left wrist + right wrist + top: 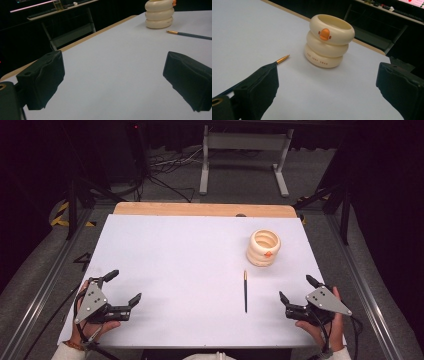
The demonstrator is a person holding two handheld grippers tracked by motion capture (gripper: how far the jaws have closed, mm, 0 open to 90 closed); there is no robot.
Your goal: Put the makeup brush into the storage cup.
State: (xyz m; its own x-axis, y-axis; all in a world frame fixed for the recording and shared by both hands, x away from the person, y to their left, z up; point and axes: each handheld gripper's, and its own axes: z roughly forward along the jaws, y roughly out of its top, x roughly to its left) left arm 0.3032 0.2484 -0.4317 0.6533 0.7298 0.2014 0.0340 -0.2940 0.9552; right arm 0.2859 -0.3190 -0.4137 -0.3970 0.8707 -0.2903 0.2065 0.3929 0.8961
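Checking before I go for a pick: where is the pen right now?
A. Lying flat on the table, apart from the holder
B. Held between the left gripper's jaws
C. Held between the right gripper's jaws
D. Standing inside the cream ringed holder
A: the pen lies flat on the white table, short of the cream ringed holder and not touching it, while the left gripper and right gripper both stand open and empty.

White table sheet (175, 255), wooden table edge (200, 209), grey stand (244, 142), floor cables (165, 165)
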